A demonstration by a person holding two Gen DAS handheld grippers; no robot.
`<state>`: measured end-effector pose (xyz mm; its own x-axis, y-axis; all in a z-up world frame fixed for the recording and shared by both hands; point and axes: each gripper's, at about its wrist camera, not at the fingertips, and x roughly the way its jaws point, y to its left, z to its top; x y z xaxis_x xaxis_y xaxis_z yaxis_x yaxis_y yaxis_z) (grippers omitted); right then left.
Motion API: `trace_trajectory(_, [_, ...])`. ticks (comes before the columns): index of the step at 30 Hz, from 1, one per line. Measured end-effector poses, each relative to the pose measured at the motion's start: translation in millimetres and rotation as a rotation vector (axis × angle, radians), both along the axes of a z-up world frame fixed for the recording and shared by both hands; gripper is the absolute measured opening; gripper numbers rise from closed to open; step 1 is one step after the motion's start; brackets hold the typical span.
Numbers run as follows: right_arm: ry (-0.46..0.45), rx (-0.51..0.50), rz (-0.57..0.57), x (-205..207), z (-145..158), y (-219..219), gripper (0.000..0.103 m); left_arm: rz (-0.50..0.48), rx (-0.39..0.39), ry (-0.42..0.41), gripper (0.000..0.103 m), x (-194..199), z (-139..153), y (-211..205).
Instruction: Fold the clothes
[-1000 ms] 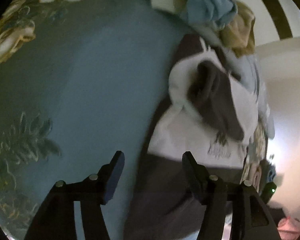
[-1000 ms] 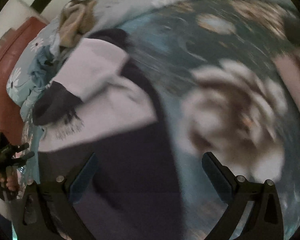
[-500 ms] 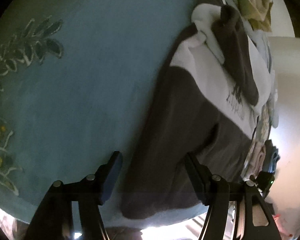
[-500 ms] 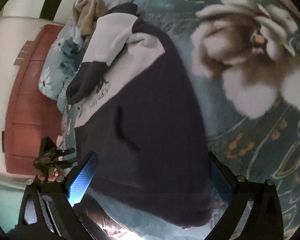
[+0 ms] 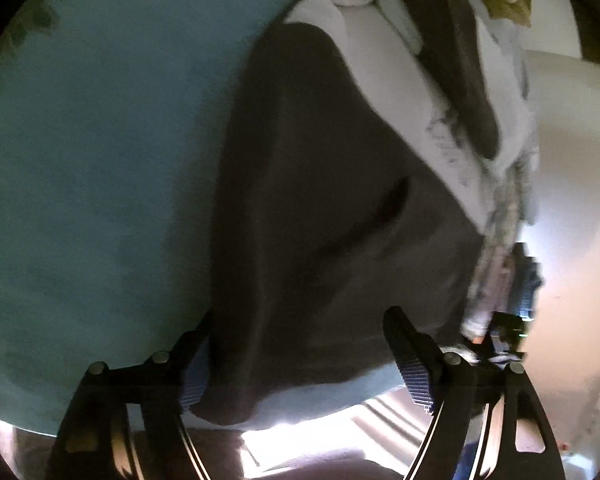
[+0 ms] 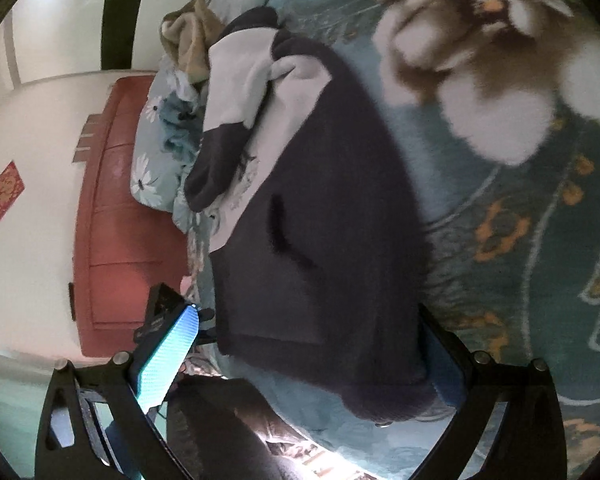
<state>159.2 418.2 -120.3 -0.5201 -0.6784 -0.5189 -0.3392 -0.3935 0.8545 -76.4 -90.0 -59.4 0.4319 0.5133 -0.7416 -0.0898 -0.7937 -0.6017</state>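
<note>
A dark grey and white sweatshirt (image 5: pixel 320 184) lies spread flat on the bed (image 5: pixel 92 152), whose teal cover carries a large pale flower print (image 6: pixel 480 64) in the right wrist view; the garment's dark lower body reaches the near edge of the bed, its white upper part lies farther off, and one dark sleeve (image 6: pixel 216 164) is folded across the white chest, beside some blurred lettering; a short dark slit, perhaps a pocket, shows in the middle of the dark part.

The left gripper (image 5: pixel 296 360) hangs over the hem at one lower corner; its fingers (image 5: pixel 410 364) are spreading apart at this moment, with the hem between them; the left finger looks just beside the cloth edge, though whether it touches I cannot tell; the right finger stands clear, so the cloth is not pinched.

The right gripper (image 6: pixel 300 356) sits over the opposite part of the hem, its fingers (image 6: pixel 168 356) parted wide on either side of the dark cloth and grasping nothing; the far finger is partly hidden behind the fabric.

Beyond the sweatshirt, a tan cloth (image 6: pixel 188 44) and a floral pillow (image 6: pixel 160 148) lie bunched near a red headboard (image 6: pixel 112 216); the white wall bears a small red diamond decoration (image 6: pixel 5 190).
</note>
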Motion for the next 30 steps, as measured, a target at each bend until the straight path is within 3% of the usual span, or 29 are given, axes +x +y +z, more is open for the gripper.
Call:
trace_trajectory(2, [-0.012, 0.004, 0.004, 2.2, -0.3, 2.3, 0.097, -0.026, -0.025, -0.003, 0.082, 3.0, 0.0, -2.9])
trace_trajectory(4, [-0.054, 0.018, 0.003, 8.3, -5.5, 8.9, 0.088, -0.049, -0.113, -0.021, 0.081, 2.0, -8.3, -6.4])
trace_trajectory(6, [-0.086, -0.003, -0.029, 16.4, -13.2, 17.9, 0.067, -0.026, -0.124, -0.048, 0.081, -0.5, -12.6, -14.6])
trace_trajectory(8, [-0.100, -0.034, -0.065, 23.1, -19.8, 23.9, 0.058, -0.010, -0.123, -0.062, 0.081, -2.0, -13.0, -18.9])
trace_trajectory(15, [-0.115, -0.023, -0.077, 19.2, -20.7, 21.6, 0.050, -0.146, -0.153, -0.024, 0.080, 16.5, -6.2, -5.2])
trace_trajectory(16, [-0.123, -0.017, -0.068, 18.4, -20.0, 20.8, 0.046, -0.164, -0.162, -0.011, 0.080, 19.0, -4.7, -3.4])
trace_trajectory(18, [-0.152, -0.007, -0.048, 18.7, -21.1, 19.2, 0.023, -0.184, -0.173, 0.002, 0.079, 21.9, -2.2, -2.3])
trace_trajectory(19, [-0.166, -0.003, -0.039, 18.8, -21.7, 18.4, 0.021, -0.195, -0.182, 0.012, 0.074, 23.1, -0.5, -2.3])
trace_trajectory(20, [-0.177, -0.002, -0.030, 19.5, -22.2, 17.6, 0.020, -0.213, -0.205, 0.028, 0.062, 24.0, 1.2, -2.7])
trace_trajectory(24, [-0.202, 0.021, -0.013, 21.0, -19.8, 18.7, 0.016, -0.292, -0.293, 0.079, 0.028, 26.5, 9.1, -8.0])
trace_trajectory(26, [-0.186, 0.029, -0.022, 19.5, -12.4, 23.1, 0.015, -0.305, -0.304, 0.087, 0.020, 26.1, 13.3, -13.7])
trace_trajectory(30, [-0.146, 0.034, -0.008, 12.2, 3.8, 29.0, 0.013, -0.292, -0.279, 0.097, 0.016, 26.5, 24.7, -23.0])
